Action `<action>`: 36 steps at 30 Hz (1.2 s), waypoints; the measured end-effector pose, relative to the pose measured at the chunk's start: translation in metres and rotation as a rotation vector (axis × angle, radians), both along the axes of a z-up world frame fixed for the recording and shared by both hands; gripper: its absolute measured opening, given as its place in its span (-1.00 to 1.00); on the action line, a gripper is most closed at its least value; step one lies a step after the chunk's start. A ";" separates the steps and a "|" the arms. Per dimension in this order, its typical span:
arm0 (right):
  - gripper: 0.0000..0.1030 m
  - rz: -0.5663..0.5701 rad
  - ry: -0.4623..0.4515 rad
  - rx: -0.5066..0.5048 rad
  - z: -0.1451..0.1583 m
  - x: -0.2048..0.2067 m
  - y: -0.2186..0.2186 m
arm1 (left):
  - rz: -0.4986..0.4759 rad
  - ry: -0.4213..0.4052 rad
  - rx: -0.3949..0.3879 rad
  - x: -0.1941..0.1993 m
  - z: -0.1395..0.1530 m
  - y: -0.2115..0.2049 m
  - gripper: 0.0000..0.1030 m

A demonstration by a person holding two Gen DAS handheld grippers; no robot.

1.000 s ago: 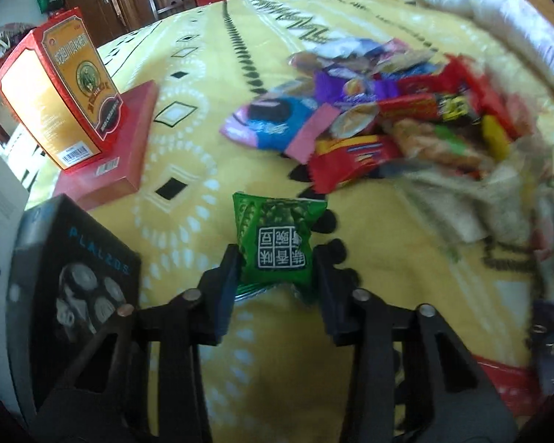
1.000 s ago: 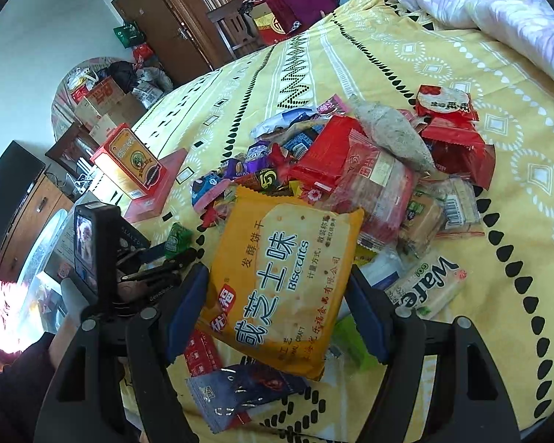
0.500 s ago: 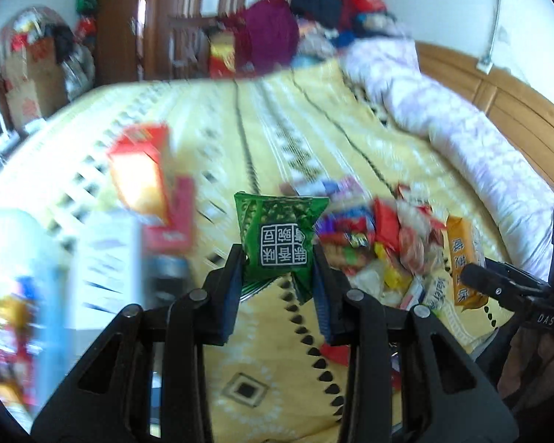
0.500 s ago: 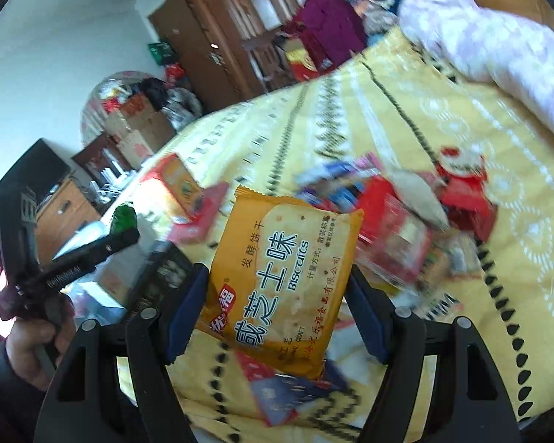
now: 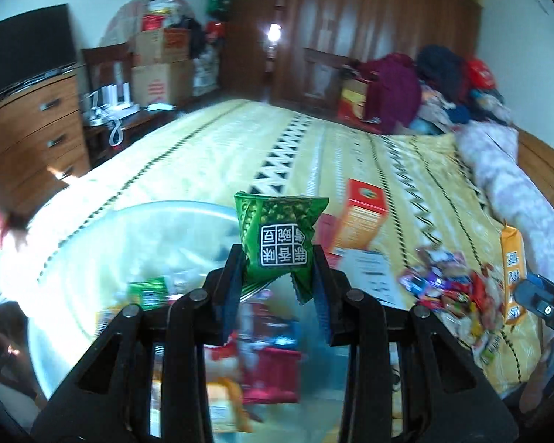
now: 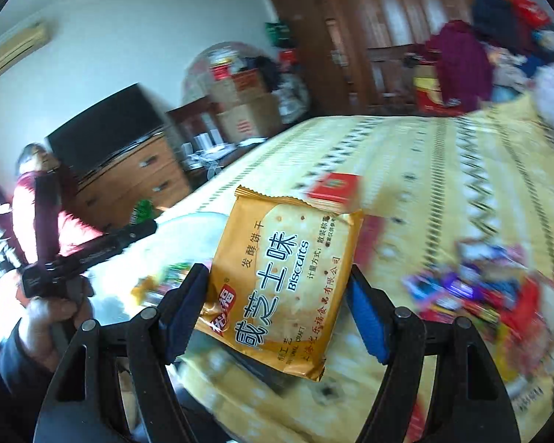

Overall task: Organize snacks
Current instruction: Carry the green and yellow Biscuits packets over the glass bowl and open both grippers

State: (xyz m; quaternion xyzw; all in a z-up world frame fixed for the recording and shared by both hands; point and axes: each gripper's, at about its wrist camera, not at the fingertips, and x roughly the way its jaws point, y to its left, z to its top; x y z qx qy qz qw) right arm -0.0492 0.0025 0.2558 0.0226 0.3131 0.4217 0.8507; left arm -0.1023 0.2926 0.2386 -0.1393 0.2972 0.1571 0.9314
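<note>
Our left tongs (image 5: pixel 277 277) are clamped on a green snack packet (image 5: pixel 279 240), held above a clear plastic bin (image 5: pixel 92 243) with blurred snacks inside. Our right tongs (image 6: pixel 277 313) grip an orange biscuit pack (image 6: pixel 280 284) over the yellow bed (image 6: pixel 424 170). A loose snack pile (image 5: pixel 458 295) lies to the right, near an orange box (image 5: pixel 362 217).

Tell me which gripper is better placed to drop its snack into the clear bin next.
Left. The left gripper holds its green packet right above the clear bin; the right gripper, with the biscuits, looks farther off.
</note>
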 end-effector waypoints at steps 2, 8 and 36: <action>0.49 0.056 0.007 0.000 0.005 -0.001 0.038 | 0.045 0.010 -0.014 -0.004 -0.003 0.027 -0.31; 0.49 0.194 0.026 -0.053 0.006 -0.005 0.140 | 0.144 0.044 -0.102 -0.003 -0.028 0.070 -0.31; 0.49 0.292 0.110 -0.152 -0.034 -0.001 0.255 | 0.197 0.057 -0.201 -0.012 -0.041 0.110 -0.30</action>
